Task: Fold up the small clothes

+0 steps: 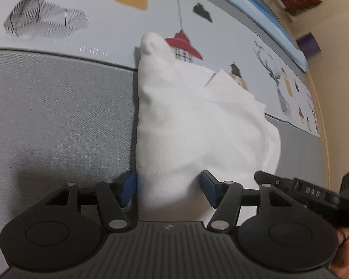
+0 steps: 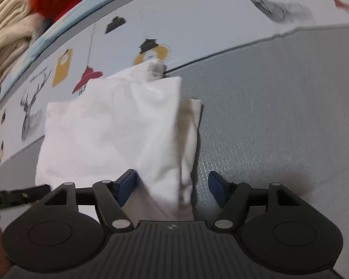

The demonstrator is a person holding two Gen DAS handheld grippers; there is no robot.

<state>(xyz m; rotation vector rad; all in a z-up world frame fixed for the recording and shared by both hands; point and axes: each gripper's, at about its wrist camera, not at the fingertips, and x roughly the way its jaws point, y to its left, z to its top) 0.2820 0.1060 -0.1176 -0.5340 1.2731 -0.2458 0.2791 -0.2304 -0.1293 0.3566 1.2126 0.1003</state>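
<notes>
A small white garment lies partly folded on the grey mat, its far end on the printed sheet. My left gripper is open, its blue pads on either side of the garment's near left edge. In the right wrist view the same garment shows with a folded layer on top. My right gripper is open around the garment's near right corner. The right gripper's finger also shows at the right of the left wrist view.
The printed sheet carries deer and lantern pictures. A light blue edge runs behind it. Red and cream fabrics are piled at the far left in the right wrist view. A beige floor lies to the right.
</notes>
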